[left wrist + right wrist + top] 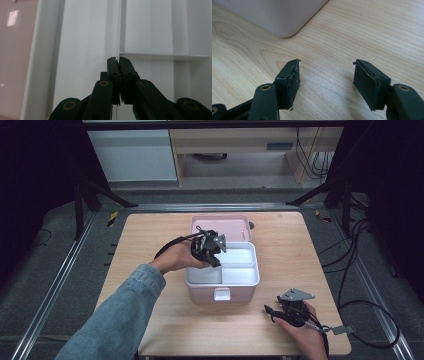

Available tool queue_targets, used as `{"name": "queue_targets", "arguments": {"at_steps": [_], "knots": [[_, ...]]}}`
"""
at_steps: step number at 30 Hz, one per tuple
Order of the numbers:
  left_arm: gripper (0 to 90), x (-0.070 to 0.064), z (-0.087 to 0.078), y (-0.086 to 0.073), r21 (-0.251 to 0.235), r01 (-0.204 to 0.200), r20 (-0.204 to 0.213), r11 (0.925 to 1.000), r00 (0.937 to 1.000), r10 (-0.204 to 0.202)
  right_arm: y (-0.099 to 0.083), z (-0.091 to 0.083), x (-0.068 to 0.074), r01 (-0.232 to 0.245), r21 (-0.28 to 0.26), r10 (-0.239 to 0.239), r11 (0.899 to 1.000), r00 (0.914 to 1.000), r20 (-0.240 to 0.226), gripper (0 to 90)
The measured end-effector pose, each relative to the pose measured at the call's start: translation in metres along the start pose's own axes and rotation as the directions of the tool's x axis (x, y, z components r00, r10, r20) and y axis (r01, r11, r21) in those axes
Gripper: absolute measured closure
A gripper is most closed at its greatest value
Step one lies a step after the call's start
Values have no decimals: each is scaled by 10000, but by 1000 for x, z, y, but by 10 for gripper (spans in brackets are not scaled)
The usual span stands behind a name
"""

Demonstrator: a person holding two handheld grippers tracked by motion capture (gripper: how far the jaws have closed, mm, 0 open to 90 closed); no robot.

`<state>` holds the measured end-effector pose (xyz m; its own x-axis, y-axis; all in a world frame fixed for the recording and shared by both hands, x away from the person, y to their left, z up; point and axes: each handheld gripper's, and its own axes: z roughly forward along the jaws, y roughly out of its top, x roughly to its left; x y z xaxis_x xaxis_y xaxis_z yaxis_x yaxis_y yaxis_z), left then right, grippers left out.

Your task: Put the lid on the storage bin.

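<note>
Left gripper view: left tongs apparently clenched on tray divider; right tongs released.

Even overhead light falls on the tabletop in the high view, while the surroundings sink into near-black. The left gripper view is pale and slightly soft, with a small glare patch at its upper left. The right gripper view shows crisp wood grain and faint shadows.

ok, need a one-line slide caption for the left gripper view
Left gripper shut on the thin divider wall of the white tray.
</note>
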<state>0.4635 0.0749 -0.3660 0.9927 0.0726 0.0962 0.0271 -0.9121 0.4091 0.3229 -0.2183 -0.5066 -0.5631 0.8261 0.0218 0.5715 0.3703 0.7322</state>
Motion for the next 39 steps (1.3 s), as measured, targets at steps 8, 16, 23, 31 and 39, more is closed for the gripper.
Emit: {"name": "queue_targets", "arguments": {"at_steps": [8, 16, 23, 31, 39], "knots": [[504, 1, -12, -12, -751, 1108, -1011, 9910, 9878, -1181, 9, -5, 2, -351, -266, 360, 9990, 9987, 346, 311], [260, 1, -24, -23, -1374, 2116, -1702, 9676, 9573, -2335, 37, -15, -4, -263, -841, 328, 9961, 9965, 766, 423], [125, 4, -36, -31, -2217, 2952, -2508, 9293, 9037, -3469, 82, -20, -12, -199, -886, 280, 9959, 9954, 913, 401], [102, 17, -48, -44, -3045, 3733, -2697, 8763, 8486, -4552, 147, -24, -29, 296, -1165, -139, 9928, 9910, 1329, 471], [153, 37, -49, -57, -3506, 4367, -3112, 8285, 7801, -5428, 204, -11, -39, 763, -910, -660, 9929, 9916, 1111, 559]]}}
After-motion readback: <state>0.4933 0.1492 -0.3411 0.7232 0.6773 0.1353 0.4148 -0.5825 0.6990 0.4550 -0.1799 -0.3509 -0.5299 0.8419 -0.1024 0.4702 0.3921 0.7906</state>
